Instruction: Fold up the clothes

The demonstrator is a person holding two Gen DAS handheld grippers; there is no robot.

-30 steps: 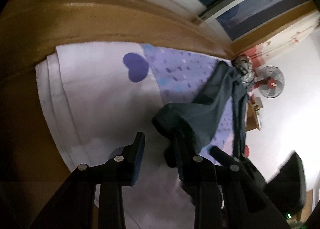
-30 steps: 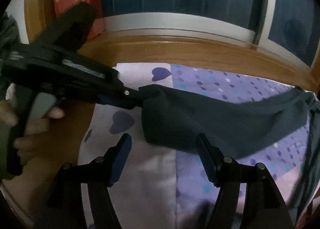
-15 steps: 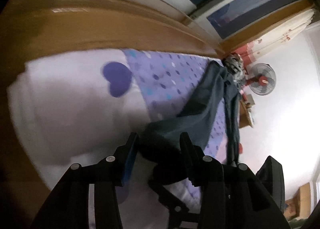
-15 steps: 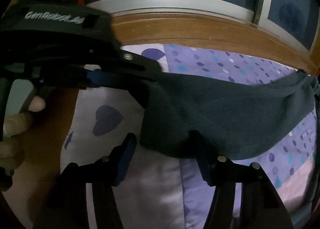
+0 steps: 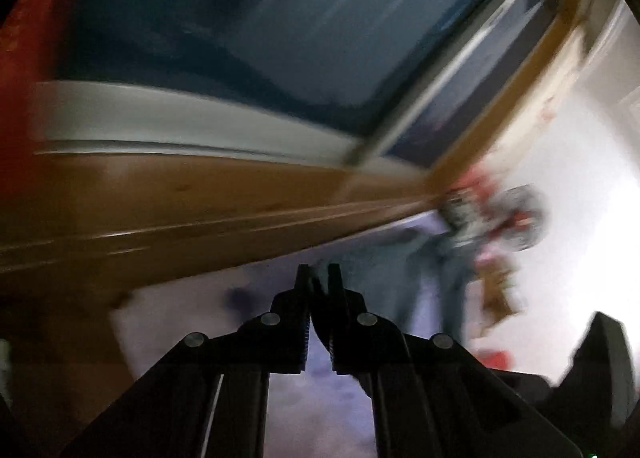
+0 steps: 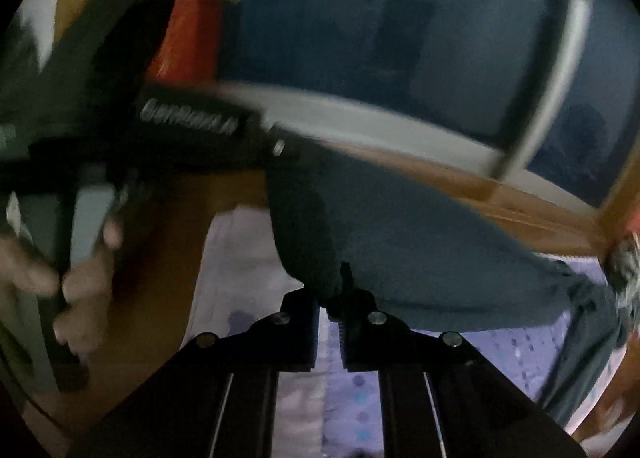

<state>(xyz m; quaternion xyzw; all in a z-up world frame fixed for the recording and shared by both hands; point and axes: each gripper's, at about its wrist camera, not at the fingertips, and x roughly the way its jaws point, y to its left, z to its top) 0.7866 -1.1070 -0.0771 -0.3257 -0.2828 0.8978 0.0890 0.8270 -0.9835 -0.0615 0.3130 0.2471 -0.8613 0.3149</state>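
Both the left tool (image 5: 318, 278) and right tool (image 6: 334, 290) are clamped on the dark garment (image 6: 420, 242), hanging unfolded ahead of them above the bed (image 6: 248, 258); folding barely begun.

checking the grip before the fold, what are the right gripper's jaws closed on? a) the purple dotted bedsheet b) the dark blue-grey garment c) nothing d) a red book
b: in the right wrist view the right gripper has its jaws pinched shut on an edge of the dark blue-grey garment, which hangs lifted above the dotted bedsheet.
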